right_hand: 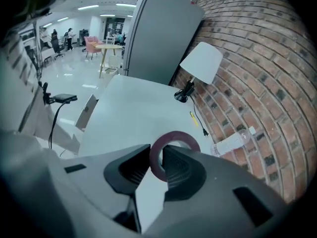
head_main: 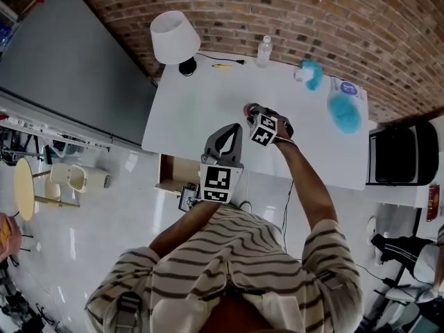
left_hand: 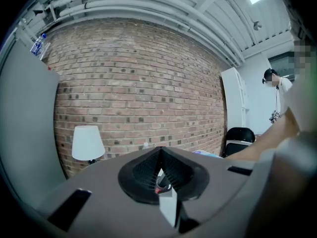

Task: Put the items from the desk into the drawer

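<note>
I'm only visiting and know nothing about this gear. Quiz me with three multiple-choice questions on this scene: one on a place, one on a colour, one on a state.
1. Where does the white-shaded table lamp stand?
A. on the floor
B. at the far left corner of the white desk
C. on a chair

2. What colour is the flat tape-like ring?
A. yellow
B. green
C. dark red

3. How is the right gripper?
A. shut on the ring
B. open and empty
C. shut on a pen

Answers: 1 B, the lamp sits by the brick wall at that corner; 2 C, the right gripper view shows it maroon; 3 A, its jaws pinch the ring's band.
</note>
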`<action>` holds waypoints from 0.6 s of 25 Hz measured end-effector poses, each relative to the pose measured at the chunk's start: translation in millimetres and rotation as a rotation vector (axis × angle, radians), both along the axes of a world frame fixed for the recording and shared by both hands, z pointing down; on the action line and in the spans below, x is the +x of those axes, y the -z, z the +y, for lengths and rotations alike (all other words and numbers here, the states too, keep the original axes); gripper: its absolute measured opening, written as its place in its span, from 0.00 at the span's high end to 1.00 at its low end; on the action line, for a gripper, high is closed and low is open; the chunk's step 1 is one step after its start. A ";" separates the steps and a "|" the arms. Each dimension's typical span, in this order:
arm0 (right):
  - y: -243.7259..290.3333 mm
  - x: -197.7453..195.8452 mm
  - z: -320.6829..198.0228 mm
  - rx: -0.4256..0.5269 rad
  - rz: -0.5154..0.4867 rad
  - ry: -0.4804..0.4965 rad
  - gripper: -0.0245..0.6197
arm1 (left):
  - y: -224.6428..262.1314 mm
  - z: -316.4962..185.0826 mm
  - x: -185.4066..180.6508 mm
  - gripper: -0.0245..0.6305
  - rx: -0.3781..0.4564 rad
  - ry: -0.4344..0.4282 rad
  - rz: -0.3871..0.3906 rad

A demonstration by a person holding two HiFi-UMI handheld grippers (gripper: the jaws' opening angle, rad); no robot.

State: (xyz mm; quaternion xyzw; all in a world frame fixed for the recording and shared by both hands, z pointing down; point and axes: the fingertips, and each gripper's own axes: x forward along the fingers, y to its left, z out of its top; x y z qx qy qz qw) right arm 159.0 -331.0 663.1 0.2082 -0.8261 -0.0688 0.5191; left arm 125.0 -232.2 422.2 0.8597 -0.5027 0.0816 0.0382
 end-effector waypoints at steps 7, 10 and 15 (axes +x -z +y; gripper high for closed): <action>32.9 -5.5 13.5 -0.004 -0.153 -0.118 0.83 | 8.8 2.8 2.6 0.96 0.023 0.012 0.003; 52.1 -7.9 13.2 0.001 -0.250 -0.184 0.83 | 13.4 3.9 4.5 0.96 0.034 0.011 0.002; 90.8 -6.9 14.8 0.020 -0.388 -0.298 0.83 | 20.7 8.0 7.1 0.96 0.049 0.006 -0.002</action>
